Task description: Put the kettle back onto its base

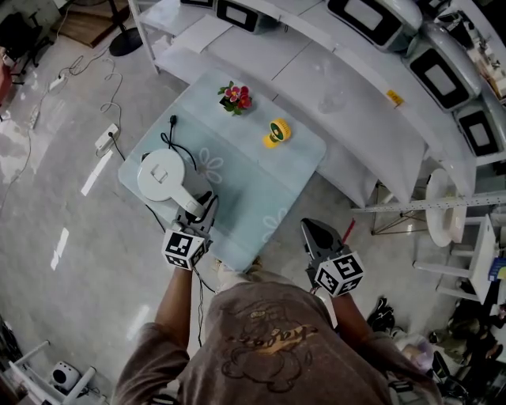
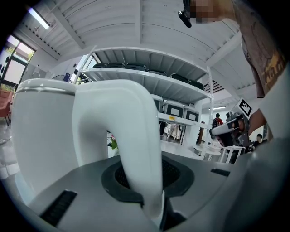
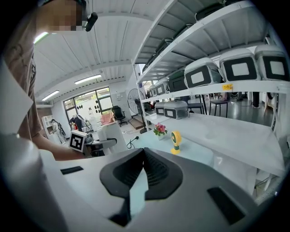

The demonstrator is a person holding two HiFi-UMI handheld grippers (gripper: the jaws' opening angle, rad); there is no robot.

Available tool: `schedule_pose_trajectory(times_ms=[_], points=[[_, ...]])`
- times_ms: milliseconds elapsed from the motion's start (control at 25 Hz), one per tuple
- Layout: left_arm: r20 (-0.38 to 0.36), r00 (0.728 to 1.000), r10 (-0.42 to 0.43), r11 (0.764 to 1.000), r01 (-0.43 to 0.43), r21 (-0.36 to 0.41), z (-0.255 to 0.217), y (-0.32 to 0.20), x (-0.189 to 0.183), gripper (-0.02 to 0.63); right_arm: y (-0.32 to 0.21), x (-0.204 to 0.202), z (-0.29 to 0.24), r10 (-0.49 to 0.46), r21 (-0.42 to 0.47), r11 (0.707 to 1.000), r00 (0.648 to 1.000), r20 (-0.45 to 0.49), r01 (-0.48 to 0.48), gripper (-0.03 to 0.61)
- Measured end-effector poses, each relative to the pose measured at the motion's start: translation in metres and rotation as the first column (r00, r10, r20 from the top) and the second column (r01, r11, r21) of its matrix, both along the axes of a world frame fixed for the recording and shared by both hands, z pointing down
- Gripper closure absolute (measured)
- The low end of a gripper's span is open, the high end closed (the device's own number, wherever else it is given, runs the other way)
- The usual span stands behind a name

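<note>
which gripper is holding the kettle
The left gripper, shut on the handle of the white kettle. The right gripper holds nothing, its jaws together.

Left tongs (image 2: 152,206) clamp the kettle (image 1: 162,178) — right tongs (image 3: 144,152) pressed together, empty.

Lab/storeroom: shelves (image 1: 300,55) w/ equip. cases (image 1: 370,17)

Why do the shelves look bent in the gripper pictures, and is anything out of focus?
Left gripper view: the wide-angle lens bows the white metal shelves, and the white plastic kettle looms soft-edged, very close. Right gripper view: same bowing, dark rounded corners. Head view: evenly lit and sharp.
</note>
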State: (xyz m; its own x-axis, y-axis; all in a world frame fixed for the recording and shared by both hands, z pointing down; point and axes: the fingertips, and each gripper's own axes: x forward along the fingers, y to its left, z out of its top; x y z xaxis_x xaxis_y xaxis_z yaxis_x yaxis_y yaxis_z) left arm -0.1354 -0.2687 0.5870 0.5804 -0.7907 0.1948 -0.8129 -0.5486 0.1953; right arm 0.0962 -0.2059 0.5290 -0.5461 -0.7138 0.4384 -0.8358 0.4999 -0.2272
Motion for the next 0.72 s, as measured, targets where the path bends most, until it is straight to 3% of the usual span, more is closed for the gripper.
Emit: schedule_pose_trajectory(times_ms=[720], points=[[0.024, 0.999, 0.037, 0.999, -0.037, 0.012, 0.015, 0.004, 0.011, 0.528, -0.005, -0.011, 0.014, -0.021, -0.035, 0.999, 1.000, -0.019, 0.020, 0.578]])
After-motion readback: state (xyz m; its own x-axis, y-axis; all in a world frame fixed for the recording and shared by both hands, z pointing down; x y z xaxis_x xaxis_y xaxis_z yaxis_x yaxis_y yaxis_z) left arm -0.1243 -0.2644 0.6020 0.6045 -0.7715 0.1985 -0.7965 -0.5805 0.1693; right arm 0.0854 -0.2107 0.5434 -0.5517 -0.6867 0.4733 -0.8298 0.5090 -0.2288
